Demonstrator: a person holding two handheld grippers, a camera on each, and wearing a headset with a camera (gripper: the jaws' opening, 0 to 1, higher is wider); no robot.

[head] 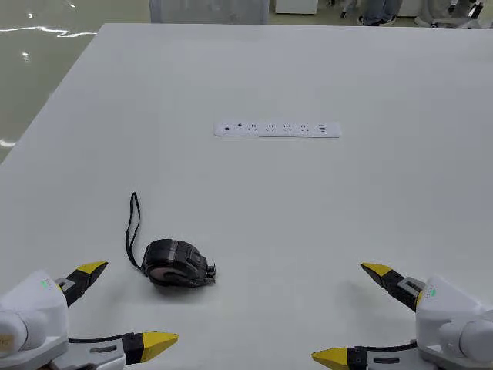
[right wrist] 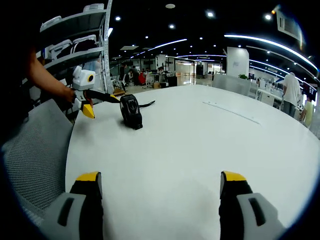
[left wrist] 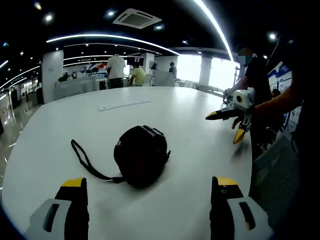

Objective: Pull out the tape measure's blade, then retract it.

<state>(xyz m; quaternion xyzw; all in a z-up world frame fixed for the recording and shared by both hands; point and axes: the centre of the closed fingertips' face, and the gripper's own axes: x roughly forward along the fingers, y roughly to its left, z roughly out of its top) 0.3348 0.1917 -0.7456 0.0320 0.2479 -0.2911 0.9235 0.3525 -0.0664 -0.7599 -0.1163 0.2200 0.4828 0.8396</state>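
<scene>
A black tape measure (head: 176, 264) lies on its side on the white table (head: 308, 200), its black wrist strap (head: 132, 227) trailing away from me. The blade is wound in, with just the hook at the case's right end. My left gripper (head: 127, 304) stands open just left of and in front of the case, nothing between its yellow-tipped fingers; in the left gripper view the tape measure (left wrist: 141, 154) sits a short way ahead of my left gripper (left wrist: 150, 192). My right gripper (head: 354, 316) is open at the near right, well clear; its view has the tape measure (right wrist: 131, 110) far off to the left, beyond my right gripper (right wrist: 162, 187).
A white power strip (head: 277, 129) lies flat mid-table, beyond the tape measure. The table's left edge (head: 46, 108) runs diagonally with glossy floor beyond. A mesh chair (right wrist: 35, 145) stands at the near edge. People stand in the background (left wrist: 117, 70).
</scene>
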